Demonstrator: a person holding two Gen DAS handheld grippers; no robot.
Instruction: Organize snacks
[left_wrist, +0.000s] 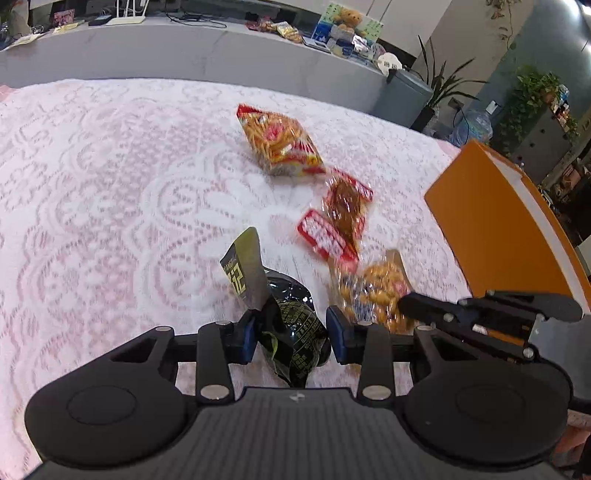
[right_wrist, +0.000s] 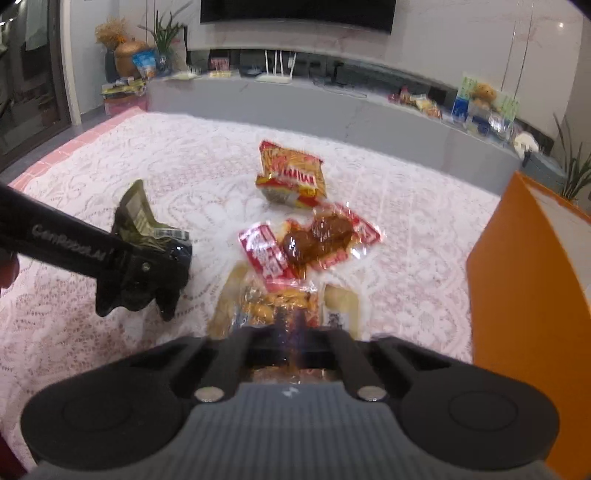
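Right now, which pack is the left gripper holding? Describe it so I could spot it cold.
Start at the orange box on the right edge of the lace cloth. Go left, past the clear pack of golden snacks, to the left gripper. Its blue pads clamp the black pack, the only dark one there: glossy black, yellow print, olive top flap.

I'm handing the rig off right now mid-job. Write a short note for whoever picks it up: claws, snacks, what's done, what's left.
Left claw: shut on the black snack pouch, low over the lace tablecloth.
Right claw: shut on the clear bag of golden snacks, near the orange box.
Loose on the cloth: the yellow-red noodle snack bag farthest out, and the red-edged pack of brown pieces between it and the claws.
Done: both grasps made. The pictures show nothing inside the box.
Left: stow both held packs, probably in the orange box, then collect the two loose ones.
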